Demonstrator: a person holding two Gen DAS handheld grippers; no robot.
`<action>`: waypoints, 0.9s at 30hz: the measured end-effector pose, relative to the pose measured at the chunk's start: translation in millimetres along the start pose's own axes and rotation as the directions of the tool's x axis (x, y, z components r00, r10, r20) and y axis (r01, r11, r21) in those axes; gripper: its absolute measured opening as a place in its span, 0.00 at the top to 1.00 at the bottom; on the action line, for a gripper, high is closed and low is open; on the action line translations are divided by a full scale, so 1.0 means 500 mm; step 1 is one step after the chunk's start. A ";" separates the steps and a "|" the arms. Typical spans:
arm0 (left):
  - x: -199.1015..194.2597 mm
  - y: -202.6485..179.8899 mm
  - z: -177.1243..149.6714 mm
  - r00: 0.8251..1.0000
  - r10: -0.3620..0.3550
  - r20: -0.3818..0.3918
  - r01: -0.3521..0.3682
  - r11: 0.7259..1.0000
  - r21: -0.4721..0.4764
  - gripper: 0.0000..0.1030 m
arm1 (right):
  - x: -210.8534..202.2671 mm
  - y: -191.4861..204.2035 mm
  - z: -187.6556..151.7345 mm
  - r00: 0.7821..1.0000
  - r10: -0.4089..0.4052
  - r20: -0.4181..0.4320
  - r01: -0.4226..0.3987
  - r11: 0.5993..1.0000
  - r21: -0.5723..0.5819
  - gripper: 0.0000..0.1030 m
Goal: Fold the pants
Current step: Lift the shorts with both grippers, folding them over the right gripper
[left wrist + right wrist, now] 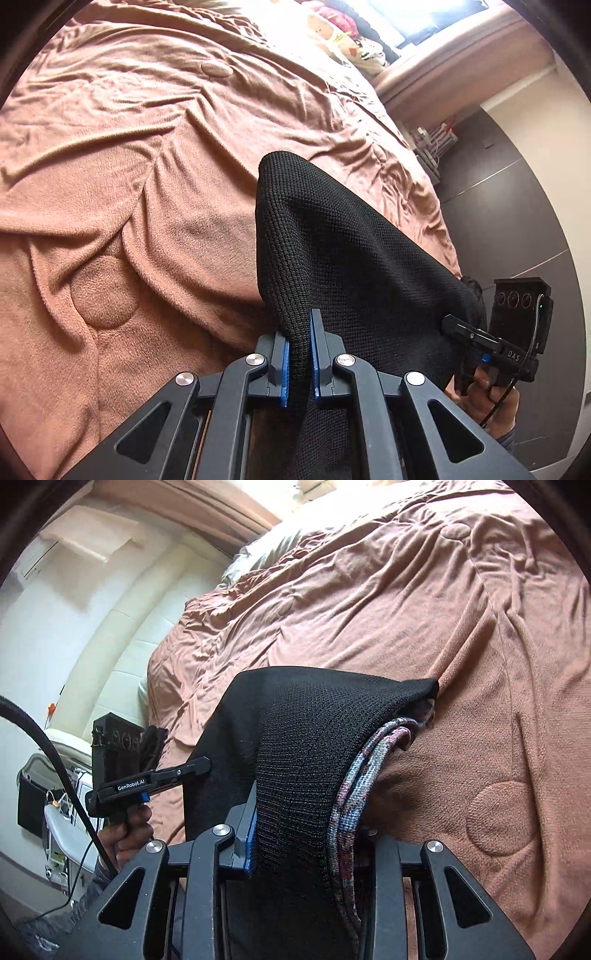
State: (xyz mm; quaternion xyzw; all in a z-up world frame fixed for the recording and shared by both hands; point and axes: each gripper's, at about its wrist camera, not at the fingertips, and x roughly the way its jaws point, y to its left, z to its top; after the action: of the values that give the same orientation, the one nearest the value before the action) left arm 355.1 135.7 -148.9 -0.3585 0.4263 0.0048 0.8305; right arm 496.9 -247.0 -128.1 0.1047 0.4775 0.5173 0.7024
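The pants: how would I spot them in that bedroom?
Find the wide bed under its rumpled pinkish-brown blanket. Above it, the left gripper and right gripper hold up the pants: the only black knit cloth, showing a mottled pink-and-blue inner side.

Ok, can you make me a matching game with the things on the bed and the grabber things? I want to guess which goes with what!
Things:
1. pants
2. blanket
3. left gripper
4. pads

Descriptions:
A. blue
B. pinkish brown and wrinkly, spread over the bed
C. black knit, held up by both grippers
D. shut on a bunch of fabric

Pairs: 1-C, 2-B, 3-D, 4-A

The right gripper is shut on the pants too.
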 end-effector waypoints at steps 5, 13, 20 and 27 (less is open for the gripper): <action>-0.049 -0.043 -0.010 0.999 -0.021 0.046 0.019 0.999 0.034 0.91 | -0.053 0.038 -0.019 0.999 -0.009 0.048 0.011 0.999 -0.033 0.72; -0.135 -0.133 -0.032 0.993 -0.049 0.110 0.038 0.994 0.101 0.91 | -0.171 0.112 -0.066 0.991 -0.025 0.131 0.037 0.995 -0.097 0.73; -0.197 -0.221 -0.077 0.986 -0.095 0.137 0.073 0.984 0.161 0.91 | -0.290 0.160 -0.132 0.981 -0.057 0.184 0.079 0.990 -0.114 0.73; -0.237 -0.301 -0.135 0.980 -0.133 0.148 0.098 0.970 0.220 0.91 | -0.416 0.199 -0.201 0.972 -0.072 0.226 0.106 0.984 -0.142 0.73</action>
State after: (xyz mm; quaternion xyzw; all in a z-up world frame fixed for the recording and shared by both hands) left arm 279.2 18.5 -1.1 -0.2909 0.3337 -0.0600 0.8947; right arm 354.4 -409.6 0.3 0.0856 0.3601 0.5058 0.7793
